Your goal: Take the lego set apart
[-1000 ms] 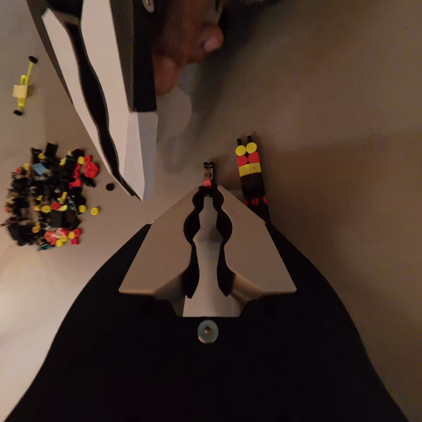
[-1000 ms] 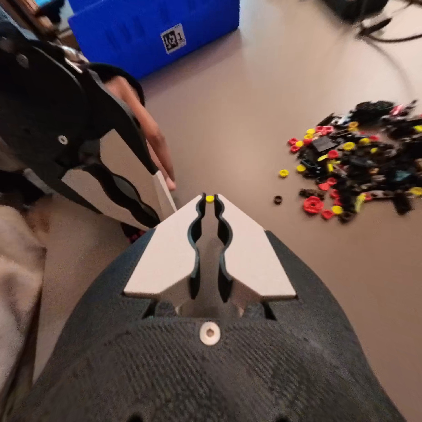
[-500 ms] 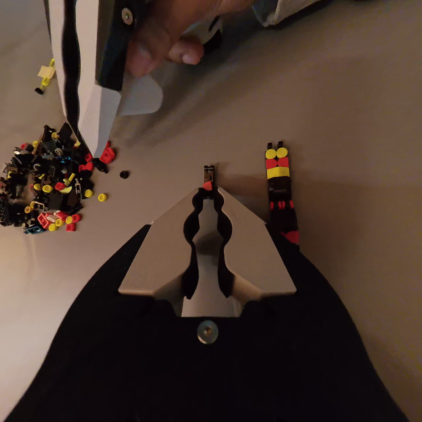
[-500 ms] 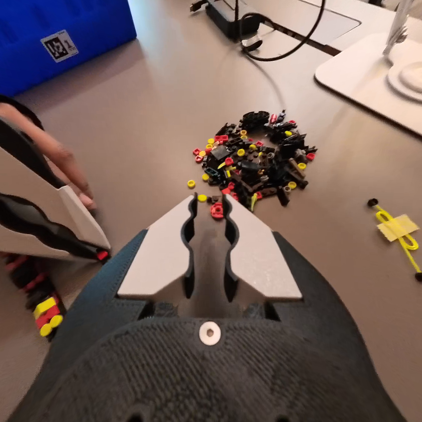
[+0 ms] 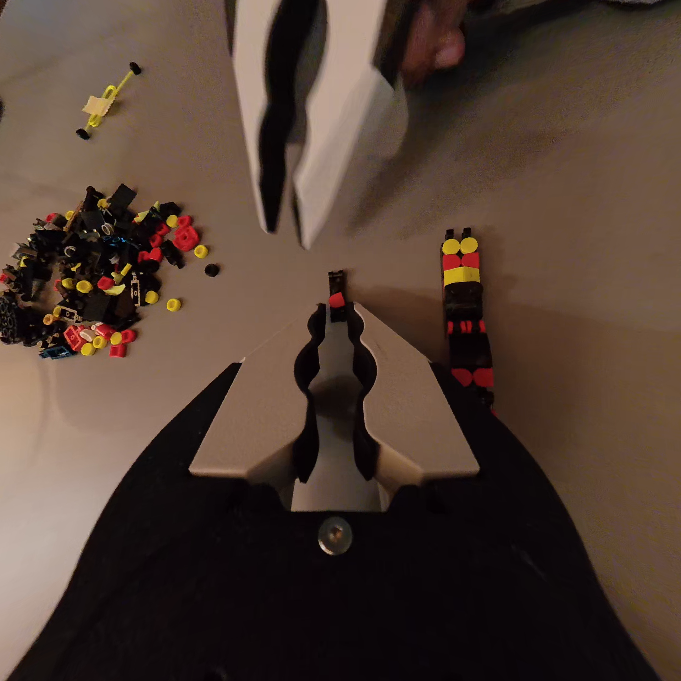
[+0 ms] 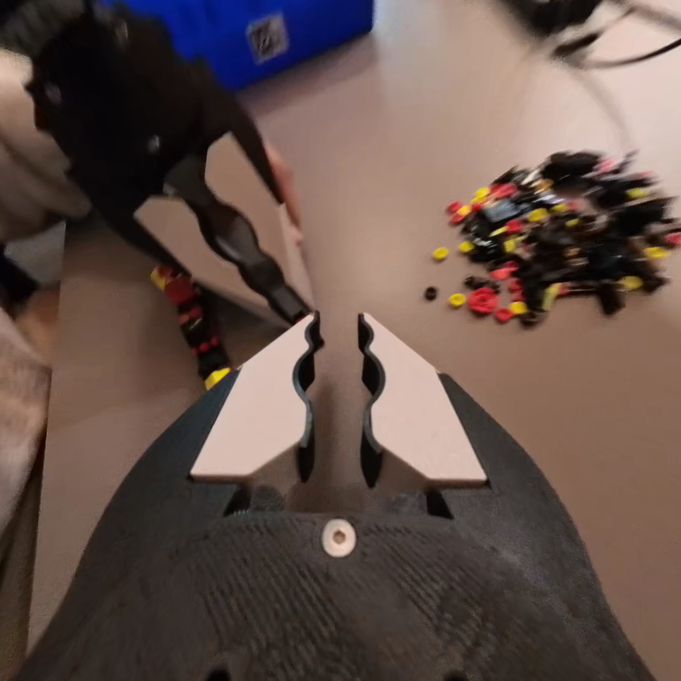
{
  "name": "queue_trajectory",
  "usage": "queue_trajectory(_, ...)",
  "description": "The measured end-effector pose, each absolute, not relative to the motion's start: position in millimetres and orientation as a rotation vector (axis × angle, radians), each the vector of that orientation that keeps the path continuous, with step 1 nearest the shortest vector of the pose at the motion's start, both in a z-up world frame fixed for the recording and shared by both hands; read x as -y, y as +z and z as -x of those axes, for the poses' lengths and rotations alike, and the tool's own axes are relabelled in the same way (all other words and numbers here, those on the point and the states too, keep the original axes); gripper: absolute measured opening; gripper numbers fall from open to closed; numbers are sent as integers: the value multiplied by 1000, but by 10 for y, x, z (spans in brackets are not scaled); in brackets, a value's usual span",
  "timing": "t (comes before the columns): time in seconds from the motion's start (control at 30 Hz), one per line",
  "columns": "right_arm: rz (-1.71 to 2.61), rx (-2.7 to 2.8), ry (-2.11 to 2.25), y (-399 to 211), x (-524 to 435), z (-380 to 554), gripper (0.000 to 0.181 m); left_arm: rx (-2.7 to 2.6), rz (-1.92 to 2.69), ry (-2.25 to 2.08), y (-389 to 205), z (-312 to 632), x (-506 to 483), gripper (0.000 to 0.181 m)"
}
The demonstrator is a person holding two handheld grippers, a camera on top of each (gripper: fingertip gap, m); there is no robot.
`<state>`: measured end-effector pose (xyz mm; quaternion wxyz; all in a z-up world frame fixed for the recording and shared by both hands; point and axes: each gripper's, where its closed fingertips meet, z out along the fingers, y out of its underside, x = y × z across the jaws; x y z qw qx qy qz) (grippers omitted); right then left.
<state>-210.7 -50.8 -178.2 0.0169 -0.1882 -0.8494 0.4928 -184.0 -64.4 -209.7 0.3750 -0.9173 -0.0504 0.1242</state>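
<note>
My right fingers (image 6: 339, 324), empty and apart, have returned from the loose-brick pile (image 5: 92, 272). My left fingers (image 5: 336, 307) clamp a small black-and-red piece (image 5: 336, 294), long axis pointing away, over the counter (image 5: 552, 184).

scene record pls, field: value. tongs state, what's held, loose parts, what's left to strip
left tongs: shut on small black-and-red lego piece
right tongs: open, empty, tips near the left tongs
loose pile: black, red, yellow parts on table
remaining strip: black, red and yellow, still assembled, flat beside left tongs
other: blue bin; yellow cord
</note>
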Motion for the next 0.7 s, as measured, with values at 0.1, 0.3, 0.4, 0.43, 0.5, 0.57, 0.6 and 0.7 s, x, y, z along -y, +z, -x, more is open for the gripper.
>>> queue_trajectory(0.1,461,2775,1383,-1971,582,1952,18,144,2330,308,-2070,1850,645,19)
queue_trajectory(0.3,341,2810,1287,-2058,610,1854,8,186,2308,231,-2040,1840,674,21)
queue_trajectory(0.4,346,2818,1294,-2056,610,1851,6,181,2324,228,-2065,1831,682,20)
queue_trajectory(0.43,348,2819,1295,-2057,610,1851,6,180,2330,230,-2073,1831,681,20)
queue_trajectory(0.5,350,2821,1297,-2057,610,1850,6,178,2343,227,-2094,1828,681,21)
queue_trajectory(0.57,350,2825,1299,-2057,610,1847,6,182,2346,214,-2100,1827,681,21)
queue_trajectory(0.6,352,2827,1301,-2057,609,1847,6,184,2347,201,-2102,1822,680,20)
queue_trajectory(0.7,363,2831,1306,-2056,606,1851,7,179,2344,168,-2098,1799,680,15)
